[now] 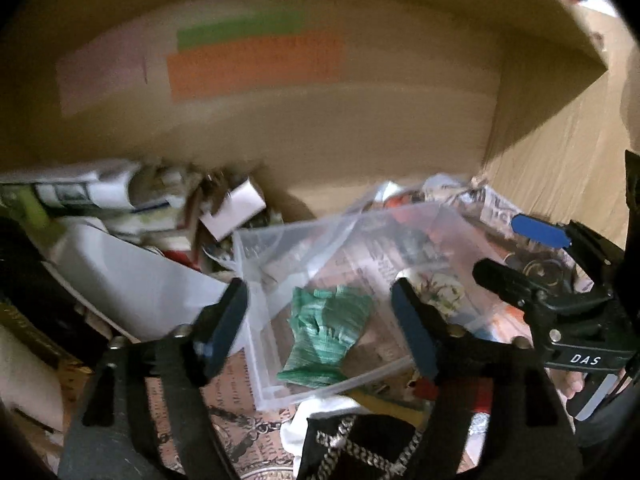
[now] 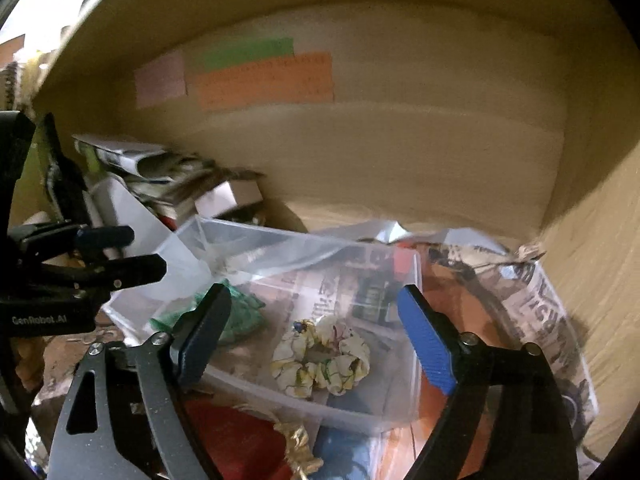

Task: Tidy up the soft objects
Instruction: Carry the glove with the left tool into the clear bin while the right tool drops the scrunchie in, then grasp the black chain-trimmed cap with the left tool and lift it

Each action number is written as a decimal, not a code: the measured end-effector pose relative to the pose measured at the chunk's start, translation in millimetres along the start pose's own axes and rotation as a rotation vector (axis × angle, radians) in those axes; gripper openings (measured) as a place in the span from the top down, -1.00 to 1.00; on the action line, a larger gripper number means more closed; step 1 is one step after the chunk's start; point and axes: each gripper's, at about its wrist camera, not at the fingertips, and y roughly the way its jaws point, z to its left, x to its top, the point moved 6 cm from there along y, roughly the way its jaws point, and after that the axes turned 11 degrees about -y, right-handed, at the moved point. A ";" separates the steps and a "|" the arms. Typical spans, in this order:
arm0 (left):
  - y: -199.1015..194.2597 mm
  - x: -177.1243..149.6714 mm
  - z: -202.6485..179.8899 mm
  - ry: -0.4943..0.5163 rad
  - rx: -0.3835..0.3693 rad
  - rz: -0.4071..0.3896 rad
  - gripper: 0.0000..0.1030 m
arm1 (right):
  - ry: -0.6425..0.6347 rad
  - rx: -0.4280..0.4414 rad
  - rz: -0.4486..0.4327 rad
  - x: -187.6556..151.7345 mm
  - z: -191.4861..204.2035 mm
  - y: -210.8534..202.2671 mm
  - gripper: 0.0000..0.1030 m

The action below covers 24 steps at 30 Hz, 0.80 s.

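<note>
Holding both left tongs [image 1: 320, 320] and right tongs [image 2: 316, 336] spread wide and empty above the clear bin [image 2: 412, 280], I judge green cloth [image 1: 328, 332] and floral scrunchie [image 2: 320, 364] binned, black fabric [image 1: 360, 440] outstanding.

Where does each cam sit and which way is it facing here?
Left wrist: on the left hand-held gripper, angled down into the clear plastic bin at the green scrunchie; its own open fingers show, with the right hand-held gripper at right.
Right wrist: on the right hand-held gripper, angled down at the cream floral scrunchie in the bin; its own open fingers show, with the left hand-held gripper at left.
Shared: bin, both scrunchies, the coloured paper notes on the cardboard wall behind.
</note>
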 end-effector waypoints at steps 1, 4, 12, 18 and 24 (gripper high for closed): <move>-7.0 0.7 -0.1 0.003 0.001 -0.019 -0.65 | -0.002 0.006 -0.008 0.8 1.5 -5.1 -0.64; -28.5 -2.8 -2.3 0.015 0.000 -0.065 -0.80 | -0.014 0.014 -0.033 0.7 6.8 -21.2 -0.76; -44.2 -39.6 -8.0 0.041 -0.007 -0.059 -0.85 | -0.038 0.034 -0.025 -28.9 22.1 -40.9 -0.92; -35.6 -80.1 -12.7 0.052 0.015 0.002 -0.90 | -0.027 0.082 0.040 -60.5 35.5 -36.4 -0.92; -20.0 -112.6 -13.7 0.038 0.008 0.077 -0.96 | -0.022 0.123 0.118 -87.7 42.4 -22.8 -0.78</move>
